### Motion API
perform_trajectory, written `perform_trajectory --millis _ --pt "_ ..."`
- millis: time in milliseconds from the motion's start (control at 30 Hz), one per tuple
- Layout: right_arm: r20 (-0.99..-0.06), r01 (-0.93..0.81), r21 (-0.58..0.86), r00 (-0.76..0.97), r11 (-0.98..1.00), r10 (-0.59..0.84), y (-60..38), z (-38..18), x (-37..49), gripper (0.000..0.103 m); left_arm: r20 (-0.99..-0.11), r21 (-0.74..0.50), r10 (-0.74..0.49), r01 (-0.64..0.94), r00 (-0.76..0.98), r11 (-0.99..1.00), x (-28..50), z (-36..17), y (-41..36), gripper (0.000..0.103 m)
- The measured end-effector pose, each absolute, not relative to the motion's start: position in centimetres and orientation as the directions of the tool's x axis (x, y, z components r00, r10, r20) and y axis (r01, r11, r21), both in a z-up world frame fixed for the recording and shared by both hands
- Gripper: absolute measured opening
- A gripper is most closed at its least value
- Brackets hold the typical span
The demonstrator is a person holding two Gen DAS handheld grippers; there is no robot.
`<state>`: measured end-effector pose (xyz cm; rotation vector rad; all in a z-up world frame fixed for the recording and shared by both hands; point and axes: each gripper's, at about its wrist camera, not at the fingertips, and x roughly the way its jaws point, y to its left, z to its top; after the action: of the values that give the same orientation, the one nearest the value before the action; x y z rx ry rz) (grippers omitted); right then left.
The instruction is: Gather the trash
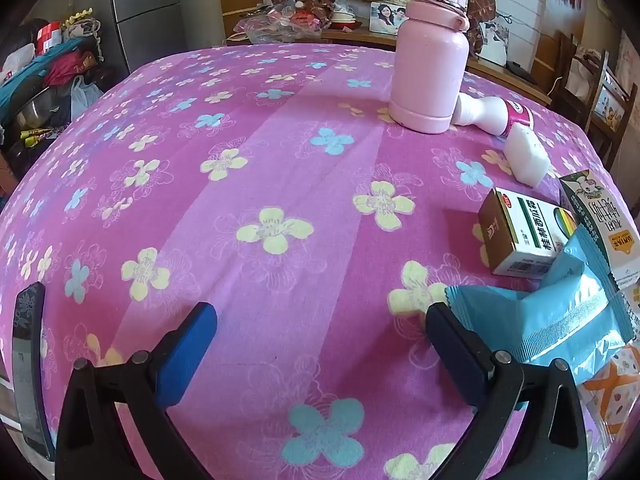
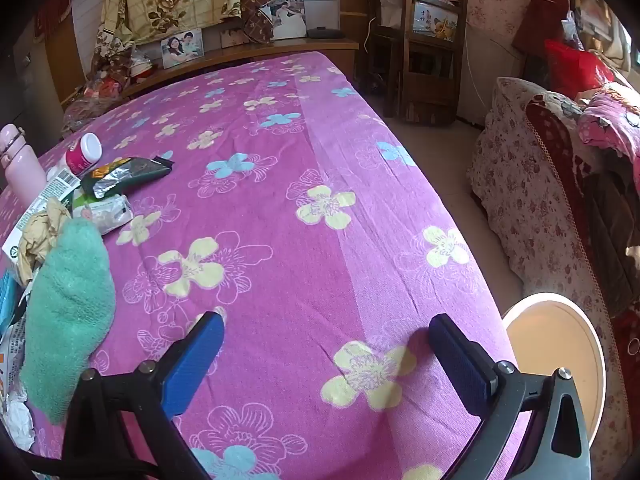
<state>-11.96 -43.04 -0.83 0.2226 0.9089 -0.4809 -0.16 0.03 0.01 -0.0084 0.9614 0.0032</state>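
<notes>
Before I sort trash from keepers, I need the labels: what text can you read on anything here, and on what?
"桂林西瓜霜", seen sideways: small white, green and gold medicine box.
"纯牛奶", seen inverted: milk carton; its smaller print is too blurred to read.
Barcode label on the carton: too small.
Dark snack wrapper, pink-capped bottle: print unreadable.

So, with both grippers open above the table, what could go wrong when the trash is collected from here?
1. The pink bottle stands upright against the lying white bottle; taking the white one could tip it.
2. The blue wrapper leans on the small box beside the left gripper; a grasp may drag both.
3. The green cloth lies among the wrappers and may be taken as trash.
</notes>
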Motion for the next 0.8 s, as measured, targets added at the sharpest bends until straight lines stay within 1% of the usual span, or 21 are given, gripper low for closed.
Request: perform_trajectory --millis 133,233,333,400,500,600,667,800 --pt "-0.799 0.489 -0.015 0.518 0.872 -0.304 -43.0 -0.8 -12.0 0.103 -0.827 -0.013 -0.022 0.019 0.562 1.0 -1.1 0.5 -0.2 0.103" --pt "-0.799 0.489 -0.015 0.518 0.872 -0.304 -43.1 -0.8 -12.0 0.103 -0.799 0.008 -0.014 0.034 0.601 0.999 -3.5 2.4 -0.7 0.103" --pt "-0.8 0.489 -0.013 0.518 0.872 -0.302 -43.1 -0.8 -12.0 0.103 -0.775 0.004 -0.025 0.045 0.631 0.999 -5.2 4.2 -0.9 0.103" --pt "-0.815 0.463 -0.01 0.51 0.886 -0.276 -43.1 -0.8 -12.0 0.103 -0.765 -0.018 -0.051 0.058 0.642 0.998 -6.5 5.3 -1.1 0.103" --pt "-0.843 0.407 0.0 0.491 0.913 -0.219 -42.2 -0.5 -13.1 0.103 -0.741 -0.018 -0.071 0.085 0.668 0.996 -8.0 6.6 -2.2 0.103" --pt "-0.821 0.44 0.061 0.532 0.896 -0.205 -41.4 0.5 -15.8 0.103 -0.709 -0.01 -0.081 0.104 0.701 0.994 -9.5 8.3 -2.8 0.103" --pt "-0.798 0.45 0.085 0.565 0.889 -0.21 -40.2 1.7 -17.6 0.103 -0.689 -0.025 -0.103 0.118 0.718 0.993 -10.4 9.3 -3.2 0.103" --pt "-0.726 0.409 0.121 0.658 0.905 -0.2 -36.5 5.6 -20.2 0.103 -0.647 -0.038 -0.13 0.138 0.751 0.99 -13.0 11.3 -4.6 0.103"
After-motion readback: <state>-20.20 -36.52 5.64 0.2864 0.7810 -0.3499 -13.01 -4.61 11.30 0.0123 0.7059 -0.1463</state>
